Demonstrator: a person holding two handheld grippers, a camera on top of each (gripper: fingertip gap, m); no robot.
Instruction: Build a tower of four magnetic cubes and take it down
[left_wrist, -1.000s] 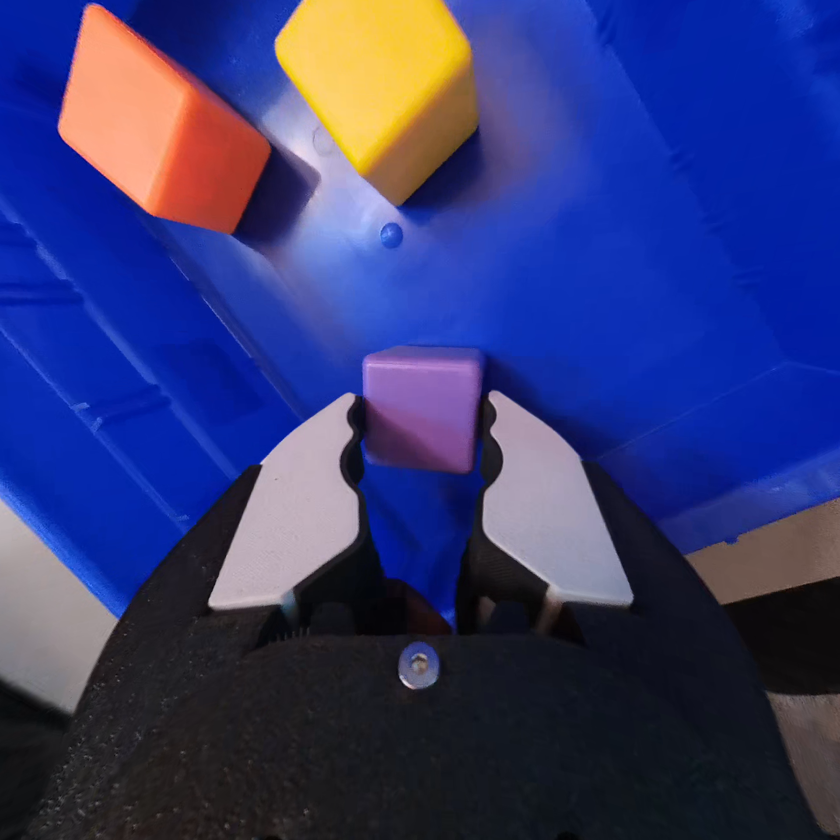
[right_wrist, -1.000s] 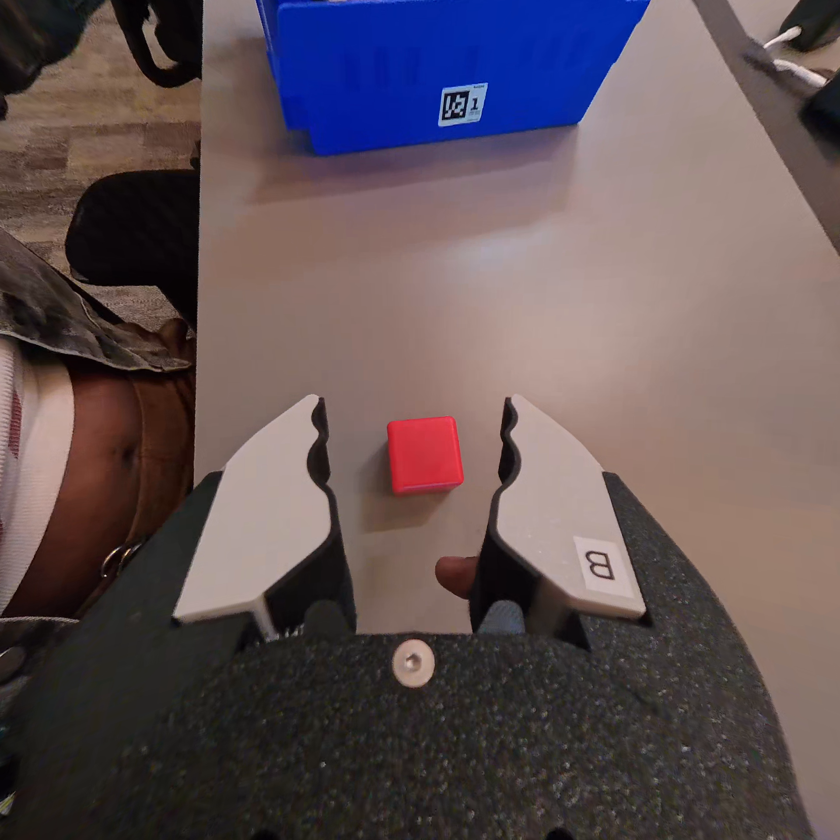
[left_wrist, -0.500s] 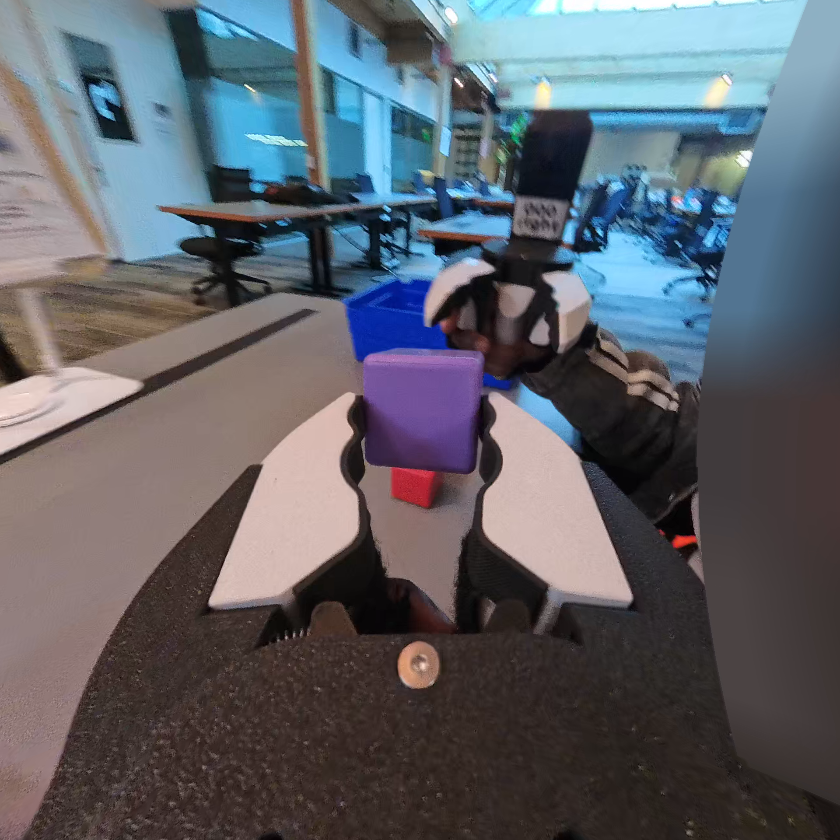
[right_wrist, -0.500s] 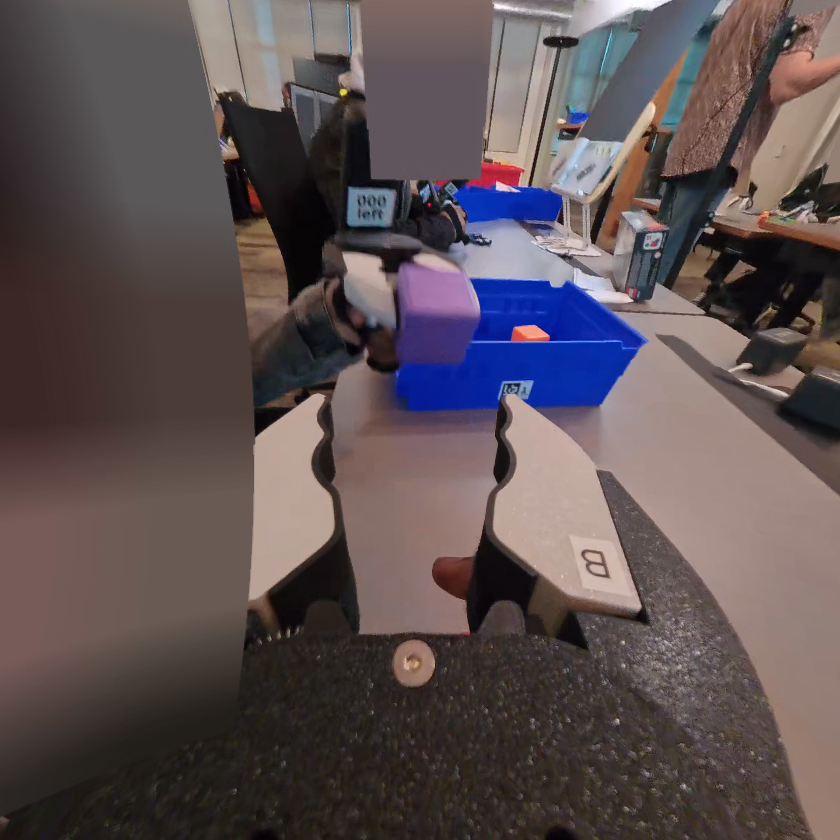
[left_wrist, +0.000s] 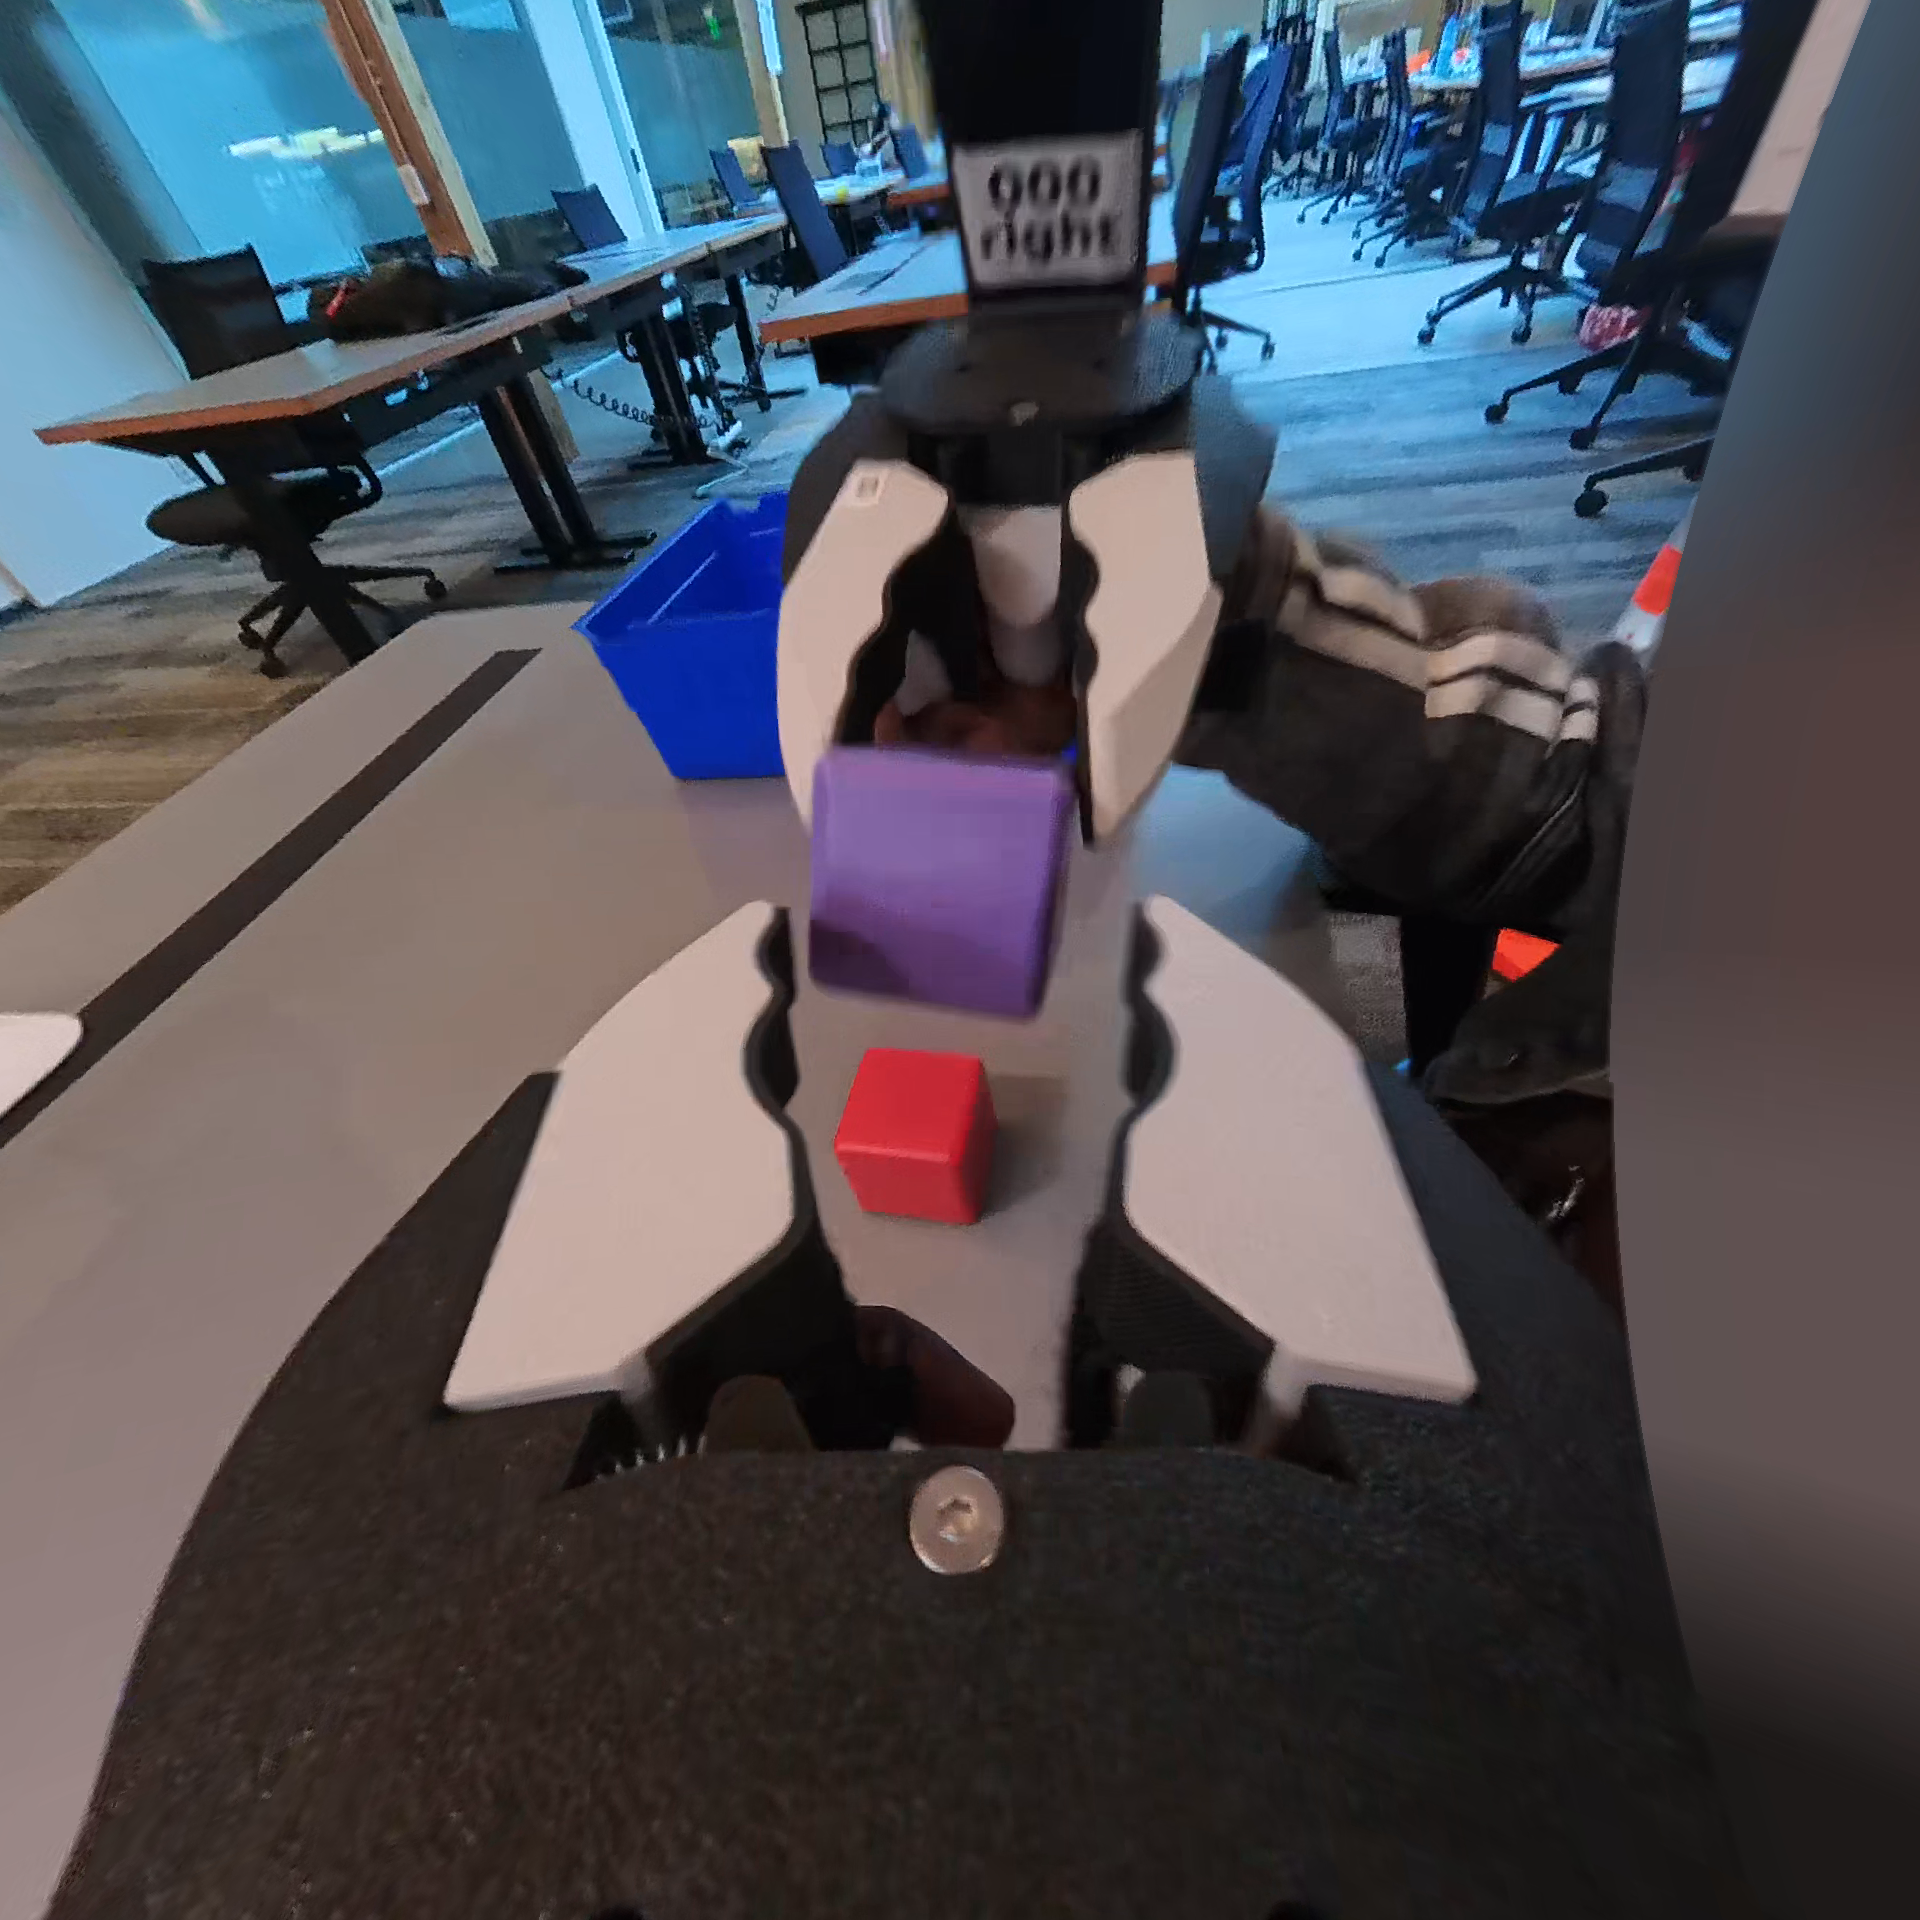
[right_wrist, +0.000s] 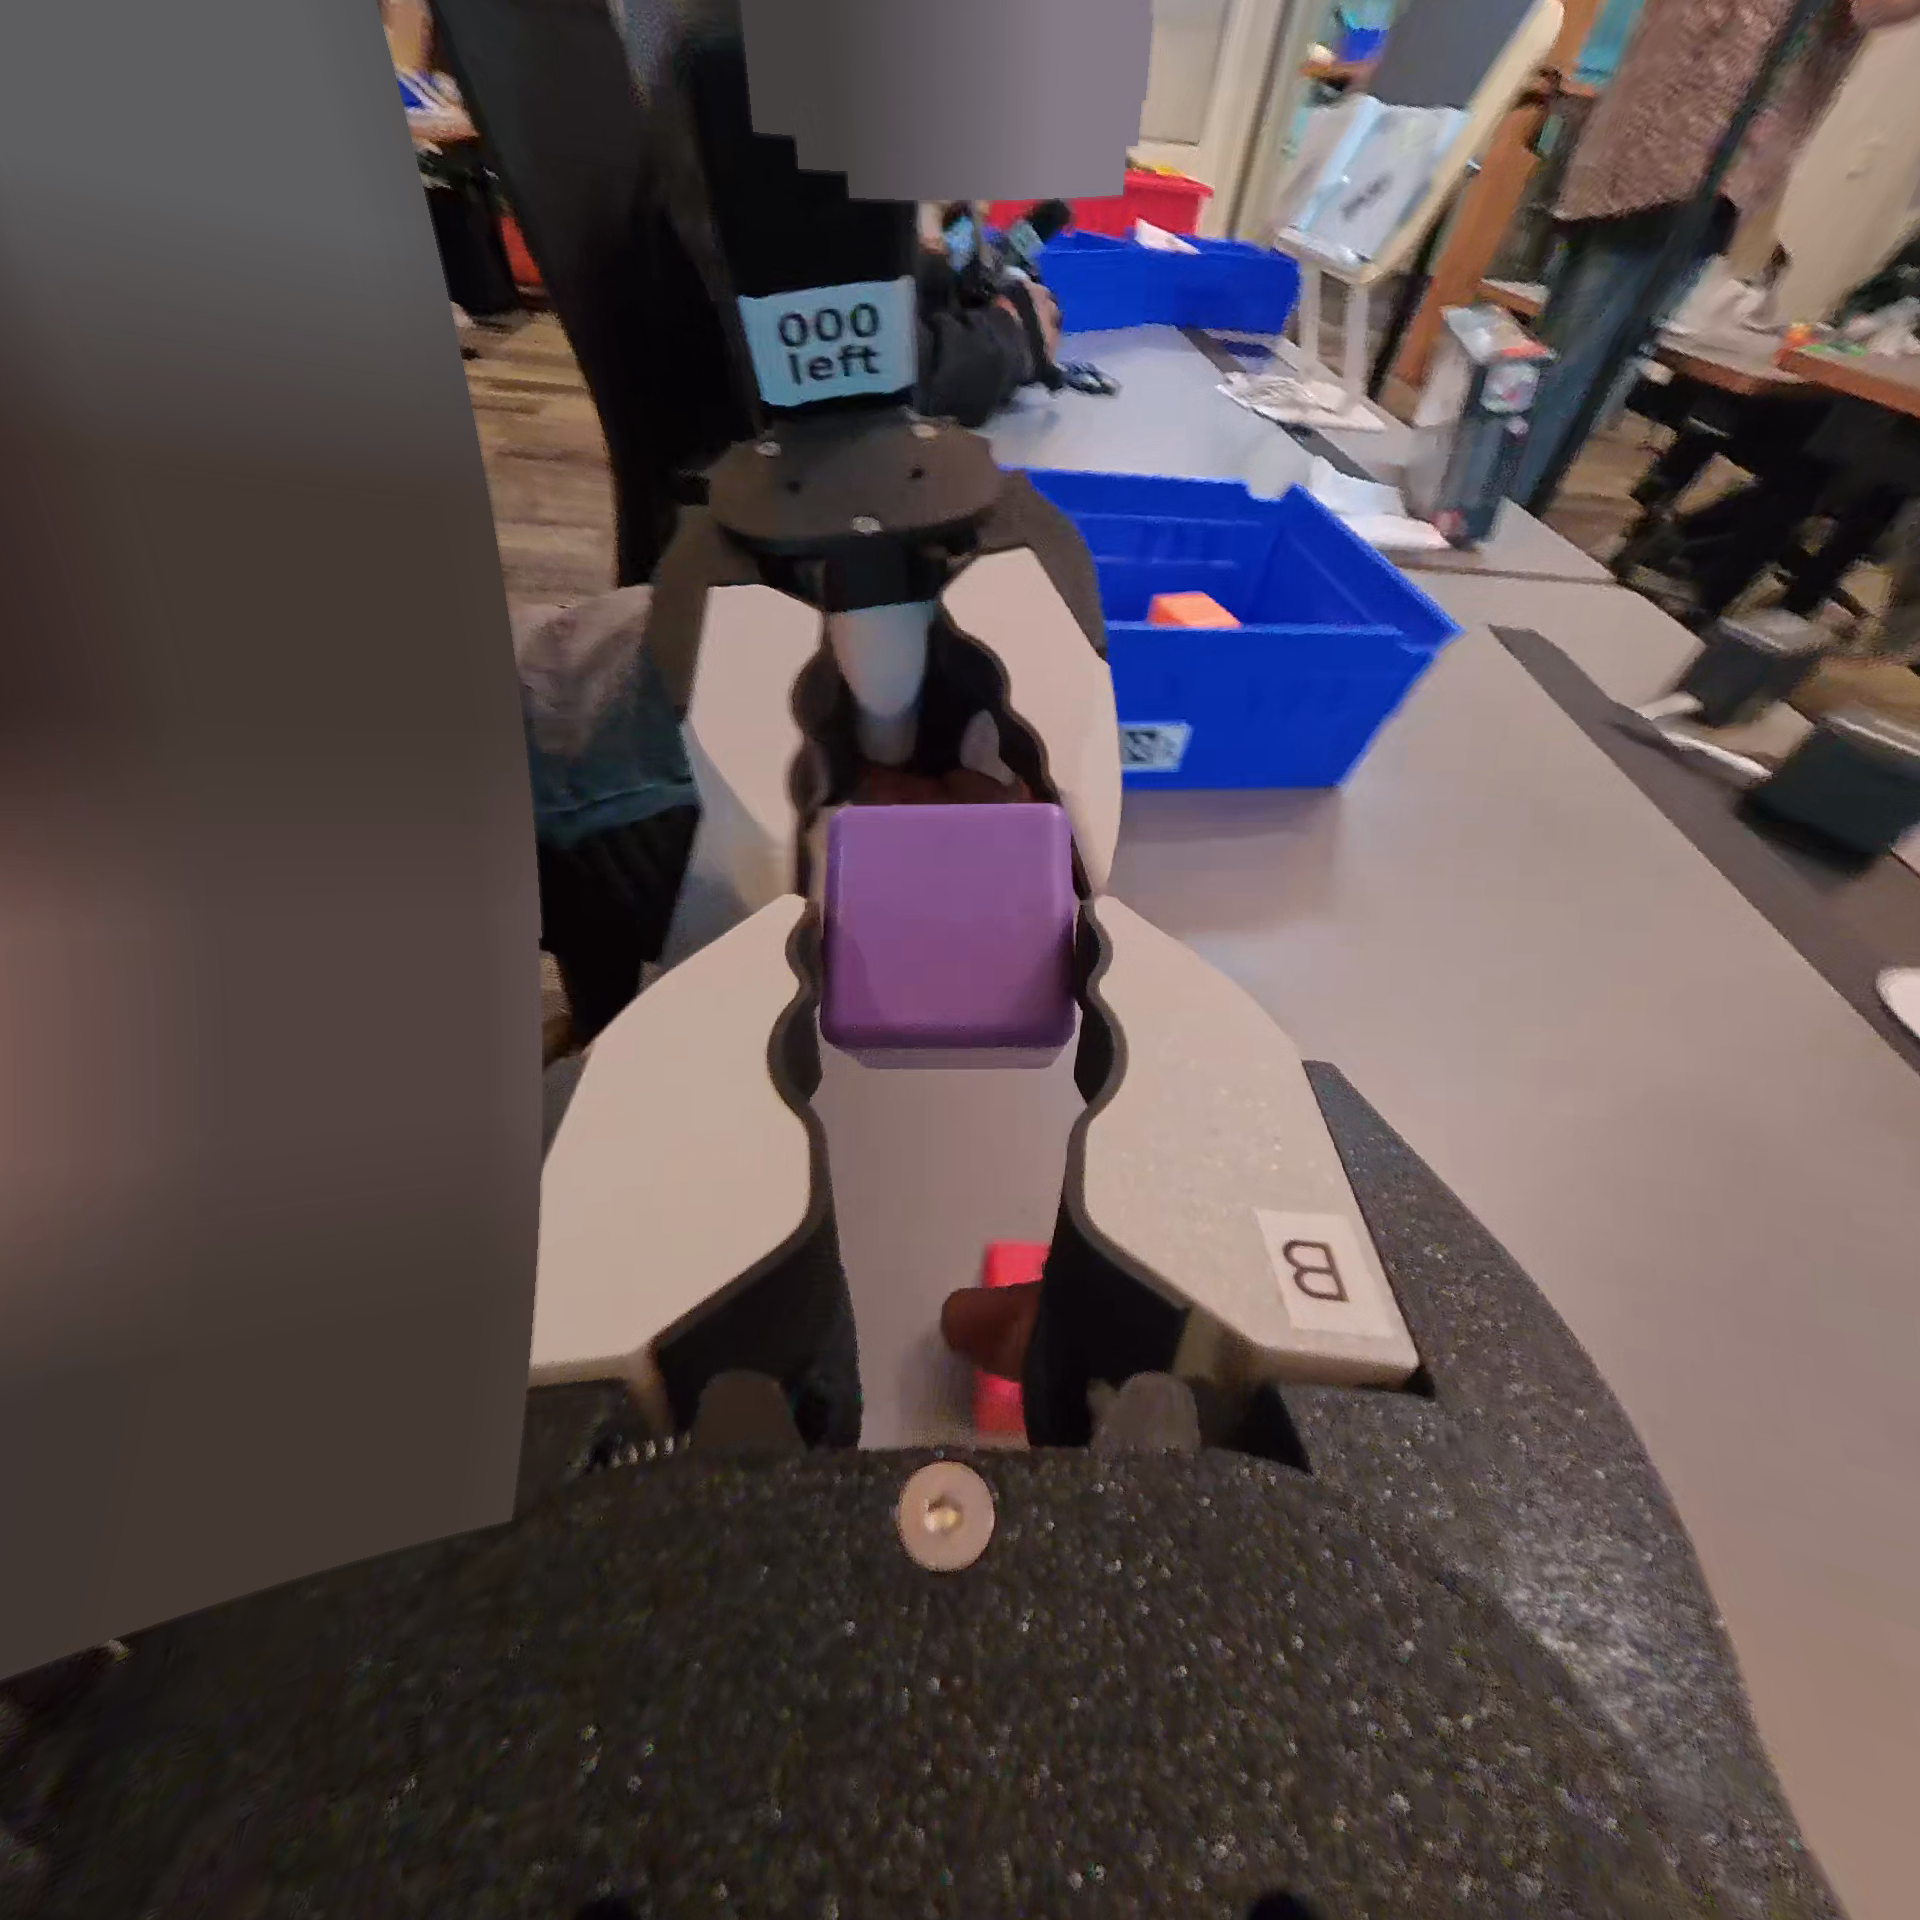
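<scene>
Left wrist view first: the left tongs (left_wrist: 956, 920) are spread apart around the purple cube (left_wrist: 940, 883). There's clear daylight on the right side, so they aren't pinching it. The right tongs (left_wrist: 951, 816) come in from the opposite side with their tips flanking the cube's far end. The cube hangs in the air above the red cube (left_wrist: 914, 1132), which sits alone on the grey surface (left_wrist: 312, 1039). The blue bin (left_wrist: 696, 665) is further back.

Right wrist view: the right tongs (right_wrist: 943, 914) are clamped on the purple cube (right_wrist: 948, 925), pads pressed against both side faces. The left tongs (right_wrist: 945, 862) face them from behind it. The red cube (right_wrist: 1013, 1262) peeks out low between the fingers, half hidden by a thumb. An orange cube (right_wrist: 1195, 608) is in the blue bin (right_wrist: 1299, 707).

Looks to me like a mid-air handoff, with stacking purple on red coming next. What could bite:
- The grip is only on the cube's near part, so a bump from the left tongs as they back off could twist it.
- Magnets may snap the cube down off-centre if it comes in tilted.
- They could also drag the red one sideways.
</scene>
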